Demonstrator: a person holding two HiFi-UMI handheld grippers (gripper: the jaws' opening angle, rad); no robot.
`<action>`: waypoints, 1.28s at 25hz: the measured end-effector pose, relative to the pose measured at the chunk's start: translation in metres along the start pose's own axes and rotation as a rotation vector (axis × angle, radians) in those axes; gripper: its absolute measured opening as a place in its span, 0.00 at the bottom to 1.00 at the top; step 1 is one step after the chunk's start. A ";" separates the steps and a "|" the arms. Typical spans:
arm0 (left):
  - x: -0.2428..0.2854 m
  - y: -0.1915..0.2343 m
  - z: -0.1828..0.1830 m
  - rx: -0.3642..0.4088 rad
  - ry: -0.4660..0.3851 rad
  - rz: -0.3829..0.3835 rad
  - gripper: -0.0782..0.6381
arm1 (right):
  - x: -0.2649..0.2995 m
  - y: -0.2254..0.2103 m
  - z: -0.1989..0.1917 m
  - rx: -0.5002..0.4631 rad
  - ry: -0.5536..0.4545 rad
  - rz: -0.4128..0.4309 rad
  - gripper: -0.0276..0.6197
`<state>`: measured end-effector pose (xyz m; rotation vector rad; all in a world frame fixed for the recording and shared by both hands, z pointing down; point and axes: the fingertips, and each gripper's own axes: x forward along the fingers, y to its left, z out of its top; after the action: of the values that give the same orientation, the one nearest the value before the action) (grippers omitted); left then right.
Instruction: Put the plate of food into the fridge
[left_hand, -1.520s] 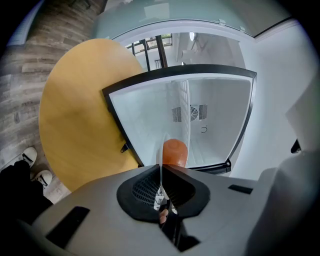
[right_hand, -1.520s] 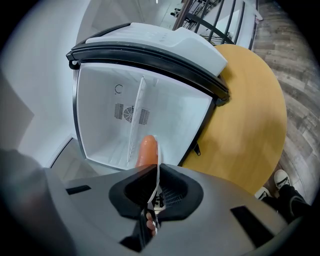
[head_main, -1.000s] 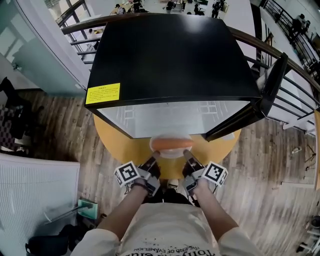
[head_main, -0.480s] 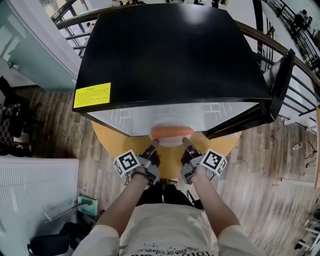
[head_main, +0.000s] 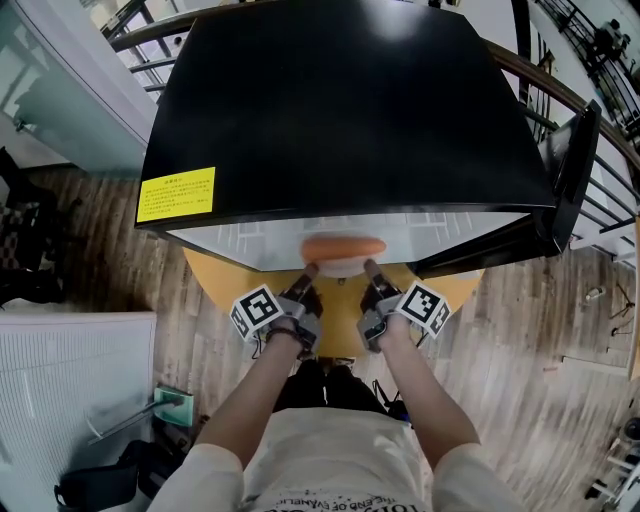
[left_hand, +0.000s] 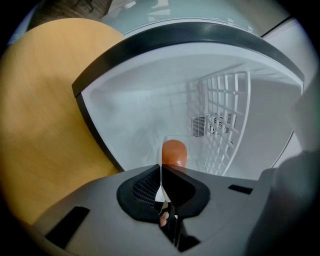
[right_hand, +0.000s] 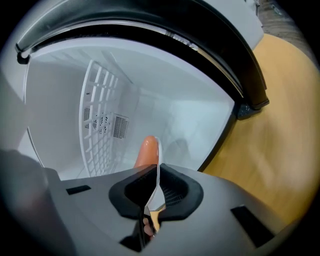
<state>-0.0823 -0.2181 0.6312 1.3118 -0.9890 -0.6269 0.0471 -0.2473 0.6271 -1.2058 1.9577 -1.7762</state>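
The plate (head_main: 343, 268), carrying an orange sausage (head_main: 343, 247), is at the open mouth of the fridge (head_main: 340, 110), partly past its front edge and above the round wooden table (head_main: 225, 285) the fridge stands on. The left gripper (head_main: 309, 271) is clamped on the plate's left rim and the right gripper (head_main: 368, 267) on its right rim. In each gripper view the thin white rim is pinched edge-on between the pads. Deep inside the fridge a white wire rack (left_hand: 225, 115) shows beside a small vent (left_hand: 199, 126). The fridge door (head_main: 570, 170) stands open at the fridge's right.
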 end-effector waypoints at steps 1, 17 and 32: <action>0.002 0.001 0.002 -0.001 -0.003 0.002 0.15 | 0.003 -0.001 0.001 -0.001 -0.002 -0.002 0.10; 0.030 0.017 0.020 0.010 -0.057 0.043 0.15 | 0.037 -0.016 0.017 -0.035 -0.016 -0.066 0.10; 0.044 0.030 0.028 0.031 -0.086 0.089 0.15 | 0.055 -0.027 0.022 -0.073 -0.022 -0.120 0.10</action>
<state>-0.0901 -0.2641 0.6698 1.2692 -1.1251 -0.6066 0.0382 -0.2996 0.6657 -1.3876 1.9927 -1.7523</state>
